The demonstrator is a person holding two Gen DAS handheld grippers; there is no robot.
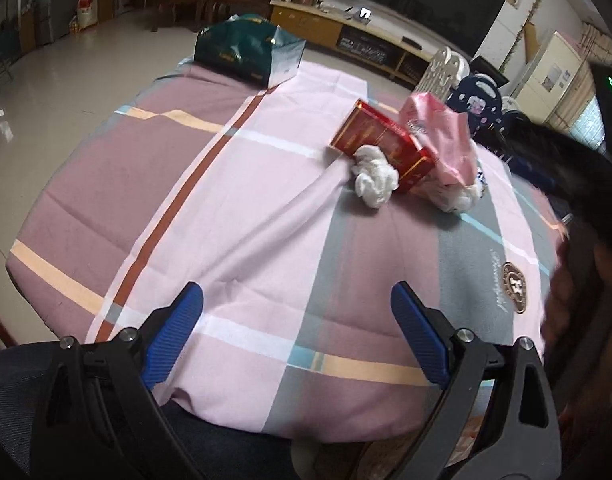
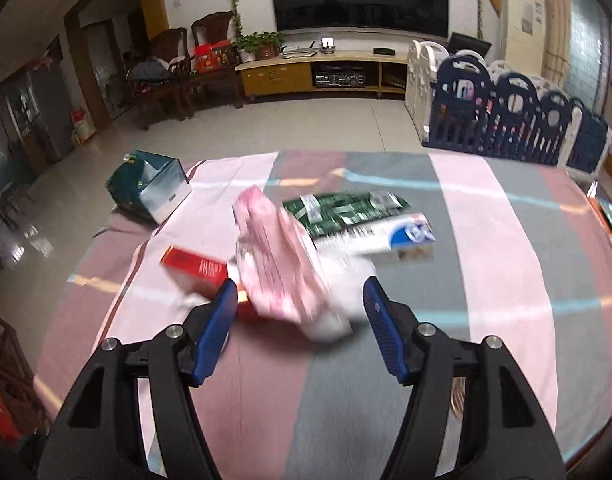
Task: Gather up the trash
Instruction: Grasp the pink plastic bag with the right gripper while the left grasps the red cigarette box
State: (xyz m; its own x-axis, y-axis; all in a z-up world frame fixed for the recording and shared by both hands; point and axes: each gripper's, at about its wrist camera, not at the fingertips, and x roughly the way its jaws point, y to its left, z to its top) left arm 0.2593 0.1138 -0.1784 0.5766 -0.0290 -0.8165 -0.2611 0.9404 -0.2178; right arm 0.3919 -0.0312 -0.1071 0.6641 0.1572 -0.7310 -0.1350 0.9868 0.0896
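On the plaid-clothed counter (image 2: 485, 240), a pink plastic wrapper (image 2: 278, 264) lies between the released right tool (image 2: 300, 300); the red carton (image 2: 198, 270) could be nudged. The left tool (image 1: 298, 308) is released.

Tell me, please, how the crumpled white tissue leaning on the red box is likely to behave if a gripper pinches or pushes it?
The crumpled white tissue looks soft and wadded, so it would probably squash rather than resist. It likely weighs very little and may slide across the tablecloth. Pushing it could nudge the red box it leans on.

tablecloth (image 1: 457, 280) crest lettered "H", other print illegible
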